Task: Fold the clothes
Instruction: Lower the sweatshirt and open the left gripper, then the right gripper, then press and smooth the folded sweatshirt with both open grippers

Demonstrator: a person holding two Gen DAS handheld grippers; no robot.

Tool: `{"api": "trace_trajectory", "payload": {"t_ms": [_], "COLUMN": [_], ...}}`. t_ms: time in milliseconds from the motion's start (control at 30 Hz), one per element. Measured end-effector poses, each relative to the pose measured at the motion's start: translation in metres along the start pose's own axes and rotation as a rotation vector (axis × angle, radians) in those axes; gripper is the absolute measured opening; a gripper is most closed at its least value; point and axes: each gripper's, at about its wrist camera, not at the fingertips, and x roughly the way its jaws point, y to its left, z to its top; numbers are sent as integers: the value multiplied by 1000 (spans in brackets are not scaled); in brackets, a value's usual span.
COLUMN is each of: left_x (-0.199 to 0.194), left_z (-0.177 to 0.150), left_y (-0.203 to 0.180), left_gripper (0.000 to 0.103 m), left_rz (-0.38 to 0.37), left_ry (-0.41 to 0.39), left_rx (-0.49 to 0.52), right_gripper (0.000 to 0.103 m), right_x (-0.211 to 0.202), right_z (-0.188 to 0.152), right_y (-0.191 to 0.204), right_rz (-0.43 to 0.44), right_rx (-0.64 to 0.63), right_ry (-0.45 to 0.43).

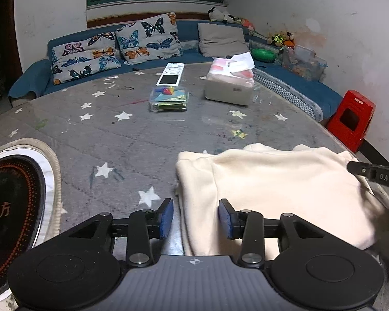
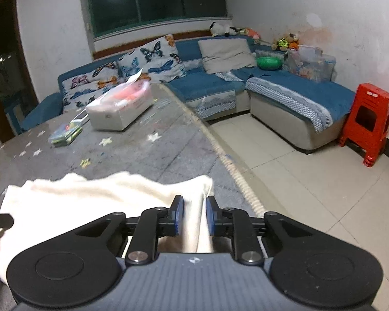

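A cream fleece garment (image 1: 272,189) lies folded on the grey star-patterned table cover (image 1: 122,140), near its front right corner. My left gripper (image 1: 195,216) is open, its blue pads (image 1: 166,217) standing wide on either side of the garment's left edge without pressing it. At the garment's right side, my right gripper (image 2: 194,215) has its pads (image 2: 179,213) a narrow gap apart, with a fold of the garment (image 2: 103,197) running between them. The cloth looks slack there, not pinched. One black finger of the right gripper (image 1: 370,175) shows over the garment's far right corner.
A white tissue box (image 1: 229,83), a clear plastic box of coloured bits (image 1: 169,99) and a remote (image 1: 171,73) sit at the table's far side. A round black cooktop (image 1: 10,207) lies at the left. The table's edge (image 2: 236,171), tiled floor, a blue sofa (image 2: 285,90) and a red stool (image 2: 365,124) lie to the right.
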Motion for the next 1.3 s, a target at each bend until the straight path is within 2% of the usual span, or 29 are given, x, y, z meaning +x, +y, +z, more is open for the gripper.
{"api": "trace_trajectory", "payload": {"t_ms": [67,167,300,433,500,567,733,833,900,1067,1167,1300], "left_x": [-1,-2,-1,5,9,14,18,12,6,-8,-14,-19], "left_z": [3,8,14,14,14,14,12,9,7,-6,-16,-26], "left_y": [2,4,3,-2,-3,-4,0,3,6,7,5,8], "left_gripper": [41,40,39,39,39,39,42,45,47,59,68,73], "left_rz": [18,26,14,-8,-15,-12,-13,-12,-22,-38,-33,-14], "left_ry": [-11,-29,-48,-54,-46,-37,-19,-22,-24,-20,-18,-10], "left_rx": [-6,-25,-30,-19,-17,-10,-8,-9,-14,-5,14,12], "right_gripper": [18,19,25,27,27,32,34,40,40,40,43,43], "right_x": [-6,-14,-11,4,15,19,21,9,0,-33,-44,-54], "right_z": [4,9,10,10,10,10,12,10,6,-12,-26,-39], "right_y": [0,6,23,41,48,51,58,60,60,55,50,43], "right_rz": [-14,15,70,103,100,95,82,97,105,148,145,135], "right_rx": [11,-6,-55,-102,-118,-130,-155,-169,-168,-149,-137,-123], "right_ry": [-25,-49,-40,-6,16,17,18,1,-8,-17,3,13]}}
